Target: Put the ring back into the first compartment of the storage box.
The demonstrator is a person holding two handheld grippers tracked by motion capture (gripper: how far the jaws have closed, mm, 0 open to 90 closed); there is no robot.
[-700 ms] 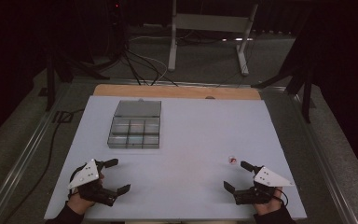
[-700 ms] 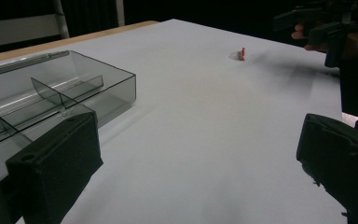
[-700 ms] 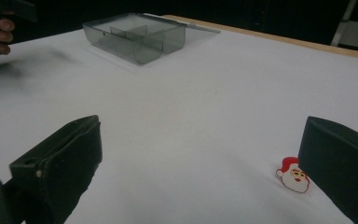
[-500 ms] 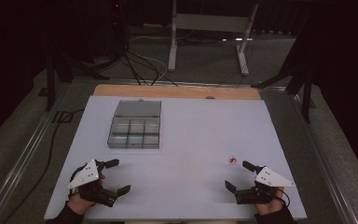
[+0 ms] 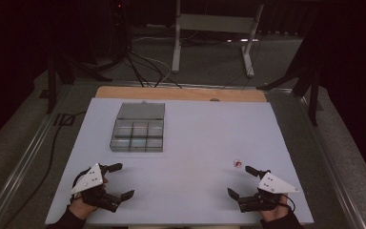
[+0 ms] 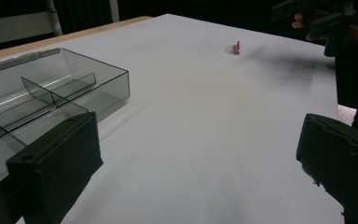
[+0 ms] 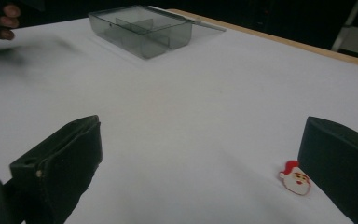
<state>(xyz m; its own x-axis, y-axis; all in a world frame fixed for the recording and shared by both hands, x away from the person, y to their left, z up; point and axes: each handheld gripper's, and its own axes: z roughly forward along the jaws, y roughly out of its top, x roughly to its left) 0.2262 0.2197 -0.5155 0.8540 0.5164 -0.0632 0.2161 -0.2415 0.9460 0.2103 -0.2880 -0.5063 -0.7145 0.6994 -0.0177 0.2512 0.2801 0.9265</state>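
A tiny red-and-white Santa figure [image 5: 237, 163] lies flat on the white table, right of centre. In the right gripper view the Santa figure [image 7: 296, 179] rests just inside the right jaw, apart from it. My right gripper [image 5: 239, 180] sits low near the front edge, open, with nothing pressed between its jaws. At the front left my left gripper [image 5: 123, 180] is also open and empty. A clear grey compartment box [image 5: 138, 129] stands at the back left with its lid laid open. The left gripper view has the box [image 6: 51, 93] close at left and the Santa figure [image 6: 236, 47] far off.
The white table top [image 5: 200, 129] ends in a wooden strip [image 5: 181, 93] at the far edge. Beyond it are dark floor, cables [image 5: 143, 67] and a metal stand [image 5: 214, 28]. The other hand with its gripper [image 6: 326, 18] appears at the top right of the left gripper view.
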